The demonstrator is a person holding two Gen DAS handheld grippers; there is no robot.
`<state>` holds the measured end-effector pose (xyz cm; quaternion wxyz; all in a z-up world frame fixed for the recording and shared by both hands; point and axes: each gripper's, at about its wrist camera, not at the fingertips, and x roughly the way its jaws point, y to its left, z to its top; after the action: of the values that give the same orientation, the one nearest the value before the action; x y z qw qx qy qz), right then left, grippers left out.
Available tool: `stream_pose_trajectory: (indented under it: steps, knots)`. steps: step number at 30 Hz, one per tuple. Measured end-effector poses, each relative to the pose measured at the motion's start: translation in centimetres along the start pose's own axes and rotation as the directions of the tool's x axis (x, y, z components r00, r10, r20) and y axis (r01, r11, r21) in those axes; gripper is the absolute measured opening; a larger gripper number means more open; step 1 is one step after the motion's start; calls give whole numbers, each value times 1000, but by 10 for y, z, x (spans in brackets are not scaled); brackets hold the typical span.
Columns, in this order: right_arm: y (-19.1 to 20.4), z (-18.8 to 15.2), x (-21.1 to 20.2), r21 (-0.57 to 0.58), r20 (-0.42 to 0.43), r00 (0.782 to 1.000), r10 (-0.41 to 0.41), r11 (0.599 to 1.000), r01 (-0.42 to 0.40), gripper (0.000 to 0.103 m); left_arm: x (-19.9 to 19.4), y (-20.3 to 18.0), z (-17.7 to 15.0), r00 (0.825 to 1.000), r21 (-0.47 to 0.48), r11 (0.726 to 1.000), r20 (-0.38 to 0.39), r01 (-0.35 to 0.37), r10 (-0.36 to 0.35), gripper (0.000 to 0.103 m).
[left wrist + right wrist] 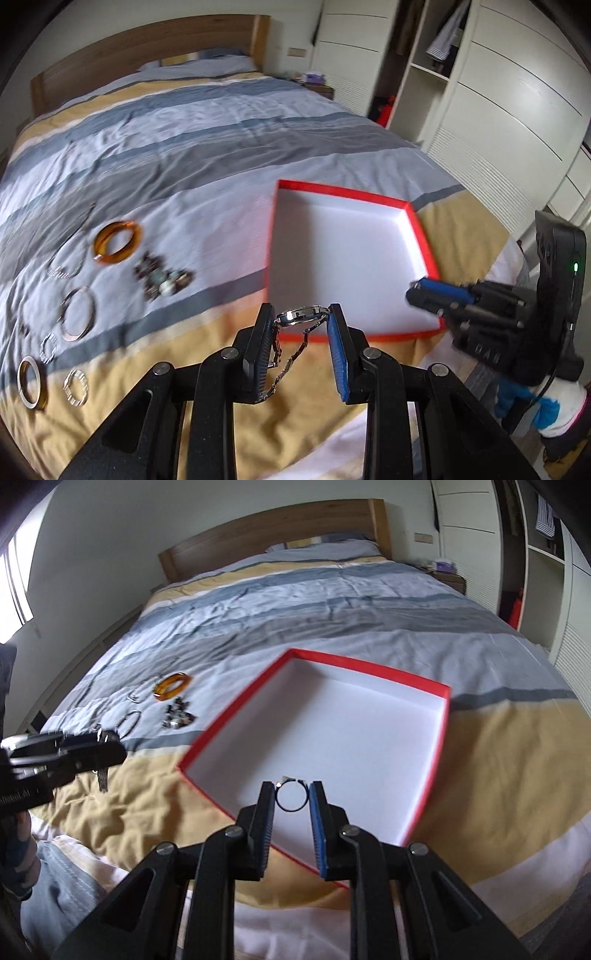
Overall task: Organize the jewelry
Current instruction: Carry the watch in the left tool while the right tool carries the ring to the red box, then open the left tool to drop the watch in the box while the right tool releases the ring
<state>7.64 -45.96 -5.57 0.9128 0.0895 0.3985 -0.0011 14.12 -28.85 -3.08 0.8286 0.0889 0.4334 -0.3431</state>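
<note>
A red box with a white inside (417, 225) (441, 716) lies open on the bed. My left gripper (303, 314) is shut on a silver watch (301, 314), held above the box's near left corner, its chain strap (291, 360) hanging down. My right gripper (291, 792) is shut on a thin dark ring (291, 798) and holds it over the box's near edge. It also shows in the left wrist view (424, 291) at the box's right corner. Left of the box lie an amber bangle (117, 242) (172, 685), a bead bracelet (162, 280) (178, 716) and several silver bangles and rings (77, 314).
The striped bedcover (184, 122) spreads to a wooden headboard (273, 535). White wardrobes (498, 92) stand along the right side. The left gripper shows at the left in the right wrist view (88, 753). A person's leg in jeans (55, 878) is at bottom left.
</note>
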Motion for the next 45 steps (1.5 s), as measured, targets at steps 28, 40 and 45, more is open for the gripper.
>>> stream_pose_trajectory:
  steps: [28,40,45]
  knots:
    - [-4,-21,47,-122,-136,985,-104,989,87,19,123,-1,-12,974,5,993,-193,-119,118,30]
    - [-15,-12,28,-70,-132,987,-94,994,85,21,96,-9,-36,958,-88,983,-253,-161,135,40]
    - [-12,-13,-9,-29,-55,996,-76,997,75,28,76,-16,-26,974,-89,986,-192,-143,124,58]
